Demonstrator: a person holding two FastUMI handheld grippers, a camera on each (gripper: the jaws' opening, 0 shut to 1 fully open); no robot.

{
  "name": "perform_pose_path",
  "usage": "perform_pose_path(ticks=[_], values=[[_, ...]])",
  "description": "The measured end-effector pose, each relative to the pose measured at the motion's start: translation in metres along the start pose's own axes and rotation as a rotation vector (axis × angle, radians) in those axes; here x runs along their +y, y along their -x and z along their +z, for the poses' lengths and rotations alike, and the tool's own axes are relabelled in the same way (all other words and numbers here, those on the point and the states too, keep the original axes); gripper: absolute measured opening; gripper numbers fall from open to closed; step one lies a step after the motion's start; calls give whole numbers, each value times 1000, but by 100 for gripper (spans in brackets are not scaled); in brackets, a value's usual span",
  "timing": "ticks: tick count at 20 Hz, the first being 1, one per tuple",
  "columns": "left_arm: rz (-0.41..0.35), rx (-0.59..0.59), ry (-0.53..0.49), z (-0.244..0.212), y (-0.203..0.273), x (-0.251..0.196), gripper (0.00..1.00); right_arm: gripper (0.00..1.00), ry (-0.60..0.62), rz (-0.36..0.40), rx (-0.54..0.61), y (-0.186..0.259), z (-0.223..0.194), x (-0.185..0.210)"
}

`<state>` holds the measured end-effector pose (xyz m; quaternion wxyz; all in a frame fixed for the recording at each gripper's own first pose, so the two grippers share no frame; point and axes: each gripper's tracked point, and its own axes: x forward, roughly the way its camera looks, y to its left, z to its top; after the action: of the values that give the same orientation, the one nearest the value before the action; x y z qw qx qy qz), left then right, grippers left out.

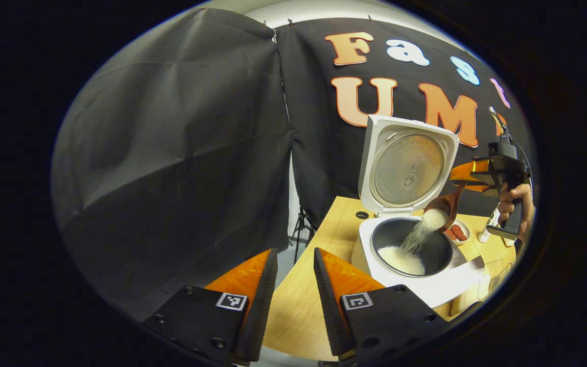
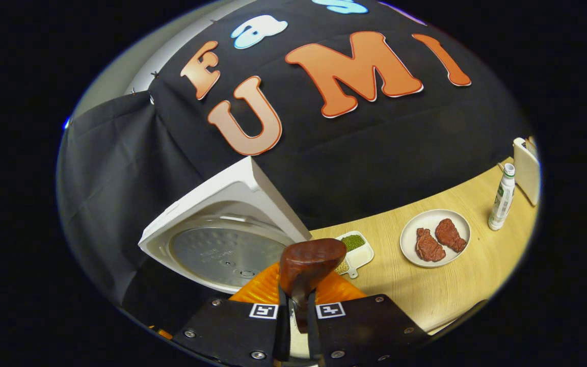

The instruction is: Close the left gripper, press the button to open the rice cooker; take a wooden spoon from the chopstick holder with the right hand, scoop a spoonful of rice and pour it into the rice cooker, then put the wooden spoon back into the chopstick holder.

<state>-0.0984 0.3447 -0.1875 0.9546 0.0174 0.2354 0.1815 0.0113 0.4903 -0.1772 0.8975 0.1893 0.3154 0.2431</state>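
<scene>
White rice cooker, lid raised, stands on the pale wooden counter as rice pours from a brown wooden spoon tipped over its dark inner pot. The right tool pinches the spoon's handle, its long axis running forward from the fingers. The left tool hangs spread, near the cooker's front.

You've got open tabletop right ahead of your left gripper, nothing in the way till the rice cooker. Its raised lid walls off the back. On your right gripper's side, the plate, bottle and small dish crowd the wood.
</scene>
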Motion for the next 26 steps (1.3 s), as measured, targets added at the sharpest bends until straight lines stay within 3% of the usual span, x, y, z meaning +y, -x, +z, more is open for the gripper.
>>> perform_pose_path(ticks=[9, 21, 24, 26], values=[[-10, -11, -10, 6, -2, -6, 53, 13, 280, 43, -51, 21, 10, 26], [-4, -21, -16, 5, 8, -14, 52, 13, 801, 184, -181, 62, 6, 100], [8, -29, -13, 8, 14, -16, 53, 13, 825, 210, -195, 69, 2, 104], [14, -34, -12, 10, 18, -19, 53, 13, 729, 226, -168, 68, 5, 94]])
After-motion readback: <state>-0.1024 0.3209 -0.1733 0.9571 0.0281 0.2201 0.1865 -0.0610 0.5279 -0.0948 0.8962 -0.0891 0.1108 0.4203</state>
